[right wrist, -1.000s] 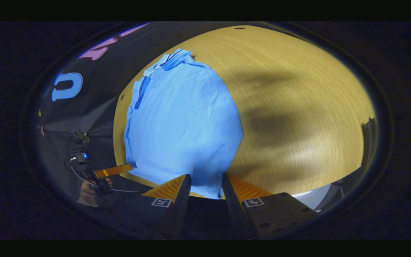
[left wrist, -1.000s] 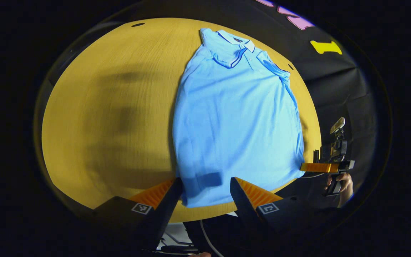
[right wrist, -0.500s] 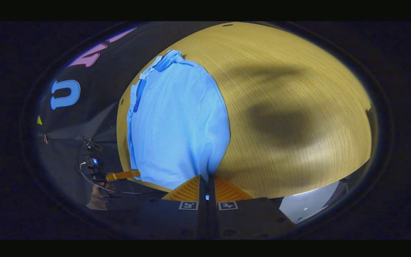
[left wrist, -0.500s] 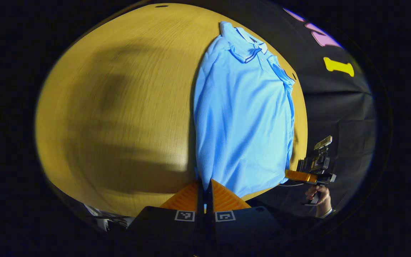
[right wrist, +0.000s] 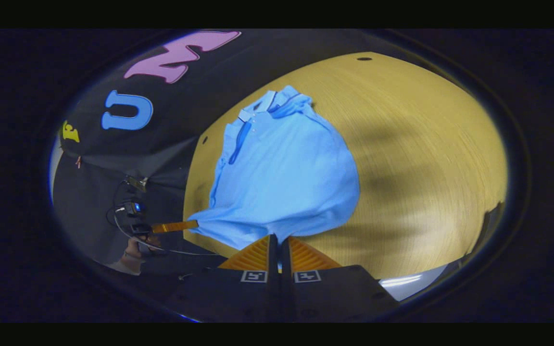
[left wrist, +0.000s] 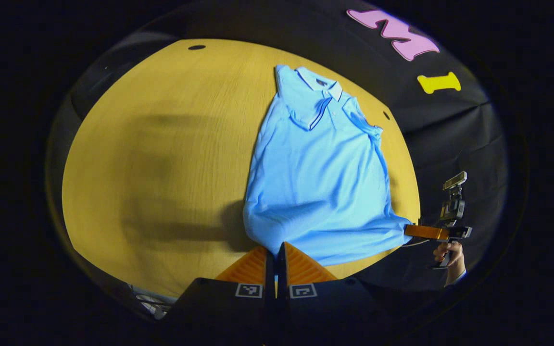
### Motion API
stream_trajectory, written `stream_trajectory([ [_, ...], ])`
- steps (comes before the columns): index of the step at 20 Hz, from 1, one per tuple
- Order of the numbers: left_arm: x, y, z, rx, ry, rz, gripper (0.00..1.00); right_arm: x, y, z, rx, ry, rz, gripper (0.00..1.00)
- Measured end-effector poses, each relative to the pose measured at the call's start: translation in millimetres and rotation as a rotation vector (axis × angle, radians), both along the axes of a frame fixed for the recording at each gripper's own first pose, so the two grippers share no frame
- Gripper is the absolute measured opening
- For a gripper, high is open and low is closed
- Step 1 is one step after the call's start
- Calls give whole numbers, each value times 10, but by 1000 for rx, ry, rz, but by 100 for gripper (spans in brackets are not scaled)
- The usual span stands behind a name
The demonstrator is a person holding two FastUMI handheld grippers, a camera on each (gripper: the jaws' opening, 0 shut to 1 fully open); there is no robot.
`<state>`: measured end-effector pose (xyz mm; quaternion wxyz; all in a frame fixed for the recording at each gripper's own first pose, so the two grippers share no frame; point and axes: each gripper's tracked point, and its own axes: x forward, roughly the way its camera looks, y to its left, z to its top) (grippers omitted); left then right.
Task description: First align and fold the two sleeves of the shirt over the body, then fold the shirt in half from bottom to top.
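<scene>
A light blue polo shirt (left wrist: 320, 178) lies collar-away on the round yellow wooden table (left wrist: 161, 168), sleeves tucked over the body. My left gripper (left wrist: 275, 250) is shut on one bottom hem corner, which is raised off the table. In the left gripper view my right gripper (left wrist: 423, 232) pinches the other hem corner at the table's edge. In the right gripper view the shirt (right wrist: 282, 173) spreads ahead and my right gripper (right wrist: 279, 242) is shut on its hem corner. There the left gripper (right wrist: 176, 226) pulls the far corner taut.
Small dark holes (left wrist: 196, 47) (left wrist: 385, 115) mark the tabletop near its far rim. Black cloth wall (left wrist: 450, 134) stands behind the table. A hand (left wrist: 450, 252) holds the right gripper beyond the table edge. Bare wood (right wrist: 426, 144) stretches beside the shirt.
Both grippers were open around the hem corners, then shut on them. Since then the hem has lifted off the table and stretched taut between the two grippers.
</scene>
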<state>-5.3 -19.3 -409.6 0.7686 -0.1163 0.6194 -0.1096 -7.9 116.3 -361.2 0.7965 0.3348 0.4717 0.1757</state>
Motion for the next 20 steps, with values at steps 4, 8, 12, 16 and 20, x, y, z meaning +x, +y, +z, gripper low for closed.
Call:
stream_trajectory([
  [4, 511, -86, 387, 15, -153, -47, 6, 605, -90, 559, -24, -192, -2, 5],
  [8, 1278, -239, 755, 32, -314, -51, 6, 1318, -257, 1073, -49, -323, -6, 5],
  [12, 2063, -365, 1009, 67, -442, -36, 6, 2153, -421, 1410, -113, -434, -24, 5],
  [16, 2895, -327, 767, 186, -477, -15, 6, 3175, -410, 1335, -135, -473, -74, 5],
  [20, 3737, -209, 267, 337, -475, 79, 6, 3954, -332, 898, -209, -451, -79, 11],
])
